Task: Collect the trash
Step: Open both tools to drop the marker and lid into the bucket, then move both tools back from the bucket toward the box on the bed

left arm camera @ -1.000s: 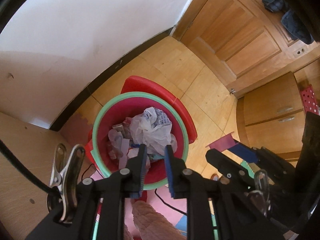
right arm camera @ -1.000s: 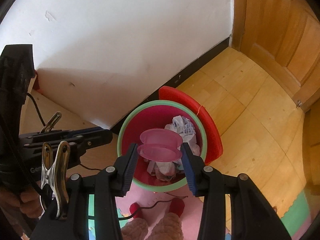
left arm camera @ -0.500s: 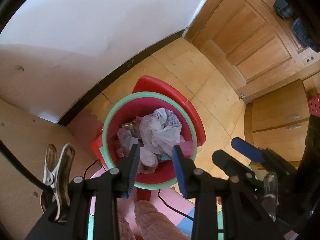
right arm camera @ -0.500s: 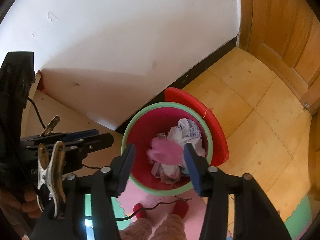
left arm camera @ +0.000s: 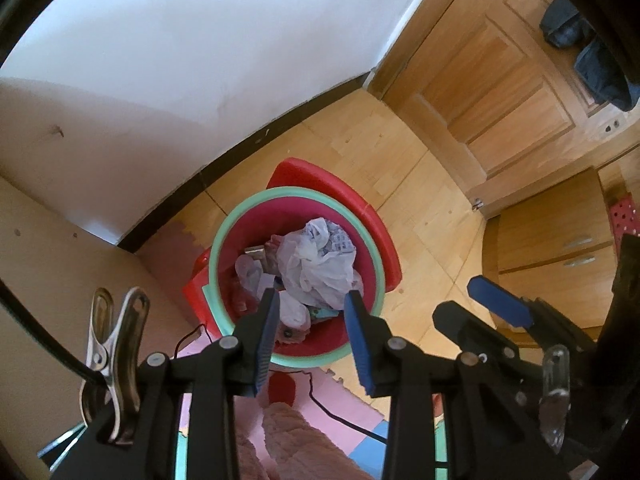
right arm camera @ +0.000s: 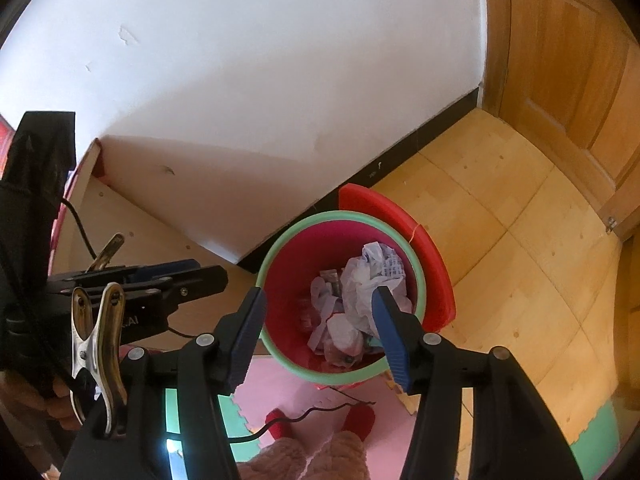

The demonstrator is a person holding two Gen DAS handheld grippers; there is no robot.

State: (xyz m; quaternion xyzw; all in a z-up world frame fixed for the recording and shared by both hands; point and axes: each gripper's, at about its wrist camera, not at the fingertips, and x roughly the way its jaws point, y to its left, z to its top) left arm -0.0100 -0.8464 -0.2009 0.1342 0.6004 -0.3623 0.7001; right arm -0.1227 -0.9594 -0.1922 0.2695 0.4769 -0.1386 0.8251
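A red bin with a green rim [left arm camera: 294, 191] [right arm camera: 340, 214] stands on the wooden floor by the wall. It holds crumpled white plastic bags [left arm camera: 320, 258] [right arm camera: 366, 280] and scraps of paper. My left gripper [left arm camera: 311, 296] hovers over the bin's near side, open, with nothing between its blue pads. My right gripper [right arm camera: 318, 292] hangs above the bin too, open wider and empty. Each gripper shows in the other's view: the right gripper [left arm camera: 500, 300] at the right edge, the left gripper [right arm camera: 160, 280] at the left edge.
A red curved piece [left arm camera: 352, 196] leans behind the bin. Wooden door [left arm camera: 500, 80] and cabinet [left arm camera: 552, 248] lie to the right, a pale wooden panel [left arm camera: 48, 264] to the left. Foam mats [right arm camera: 280, 392], a black cable [right arm camera: 320, 412] and a person's fuzzy pink legs [left arm camera: 304, 440] are below.
The right gripper opened and let go of a pink round container, which fell into the bin. The left jaws opened wider and the left hand rose a little.
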